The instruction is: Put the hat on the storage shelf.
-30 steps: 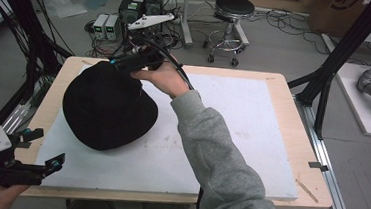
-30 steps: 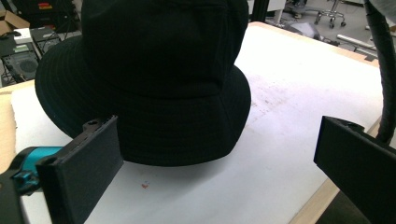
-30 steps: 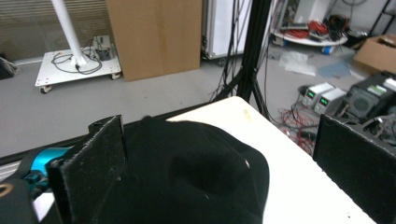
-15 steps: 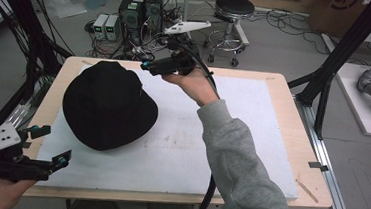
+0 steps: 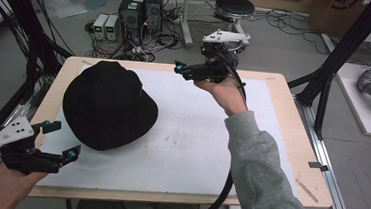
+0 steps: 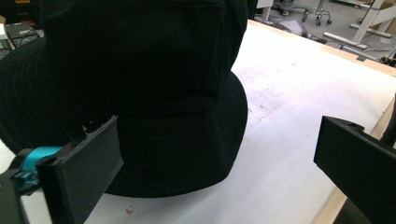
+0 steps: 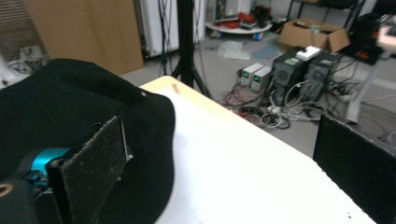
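Desk (image 5: 279, 157) with a white mat carries a black bucket hat (image 5: 108, 106), lying crown up on its left half. I judge the step is an approach to the brim. The left hand-held gripper (image 5: 60, 142) hovers near the brim's front edge, jaws wide apart; next it should close on the brim. The right hand-held gripper (image 5: 179, 69), also spread and empty, hangs beyond the hat's far right side.

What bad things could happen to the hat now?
The left claw is open and close to the brim of the hat, so it might shove the hat along the white mat instead of catching it. The brim lies flat on the mat, so a jaw may slide over it and pinch nothing. The right claw hangs open, away from the hat, so it cannot steady it.
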Motion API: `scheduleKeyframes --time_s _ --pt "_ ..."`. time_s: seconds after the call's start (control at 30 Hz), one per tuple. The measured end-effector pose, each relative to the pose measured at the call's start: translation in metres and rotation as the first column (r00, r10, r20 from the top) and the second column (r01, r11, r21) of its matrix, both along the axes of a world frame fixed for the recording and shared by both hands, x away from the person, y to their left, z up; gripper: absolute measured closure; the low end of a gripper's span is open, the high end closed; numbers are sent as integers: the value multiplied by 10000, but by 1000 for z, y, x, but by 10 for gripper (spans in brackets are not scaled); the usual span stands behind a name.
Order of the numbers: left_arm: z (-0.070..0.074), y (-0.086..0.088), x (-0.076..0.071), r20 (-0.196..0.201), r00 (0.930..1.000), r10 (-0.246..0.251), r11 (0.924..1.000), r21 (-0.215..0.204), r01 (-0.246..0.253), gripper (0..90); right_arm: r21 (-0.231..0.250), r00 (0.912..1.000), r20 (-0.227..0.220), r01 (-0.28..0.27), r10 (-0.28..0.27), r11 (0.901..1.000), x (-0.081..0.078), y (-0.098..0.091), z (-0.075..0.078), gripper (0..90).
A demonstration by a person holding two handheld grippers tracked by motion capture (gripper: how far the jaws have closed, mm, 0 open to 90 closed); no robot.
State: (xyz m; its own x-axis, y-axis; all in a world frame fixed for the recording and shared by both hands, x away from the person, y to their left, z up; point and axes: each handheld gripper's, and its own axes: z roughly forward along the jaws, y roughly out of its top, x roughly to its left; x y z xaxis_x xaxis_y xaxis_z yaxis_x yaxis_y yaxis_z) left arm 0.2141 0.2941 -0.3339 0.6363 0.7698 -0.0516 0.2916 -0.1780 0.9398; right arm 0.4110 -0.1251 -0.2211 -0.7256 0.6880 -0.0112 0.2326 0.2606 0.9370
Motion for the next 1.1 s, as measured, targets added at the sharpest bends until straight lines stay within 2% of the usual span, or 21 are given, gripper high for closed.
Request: scheduleKeyframes --time_s 0.13,0.17,0.23,0.3,0.53,0.8,1.0,1.1 --pt "0 -2 2 -24 10000 -38 10000 2 38 18 -175 9994 -132 328 -330 9993 -4 -16 -8 26" --pt "0 -3 3 -31 10000 -28 10000 -14 28 18 -73 9988 -134 460 -461 9989 -8 -28 -14 26" --pt "0 -4 4 -16 10000 -41 10000 -19 41 18 -89 9988 -136 462 -463 9989 -9 -30 -15 27" --pt "0 -5 5 -14 10000 -68 10000 1 68 17 -201 9972 -245 704 -709 9973 -11 -40 -19 26" --pt "-1 -8 8 -43 10000 -51 10000 25 51 18 -121 9922 -393 1175 -1179 9930 -22 -70 -28 26" --pt "0 -10 12 10 9999 -102 9999 -7 102 18 -94 9860 -411 1616 -1619 9868 -35 -93 -36 26" --pt "0 -11 15 12 9999 -111 9999 -41 111 18 -40 9757 -428 2148 -2147 9767 -44 -112 -42 26" --pt "0 -11 17 5 9999 -128 9999 -30 128 18 72 9662 -462 2541 -2535 9672 -47 -123 -47 26"
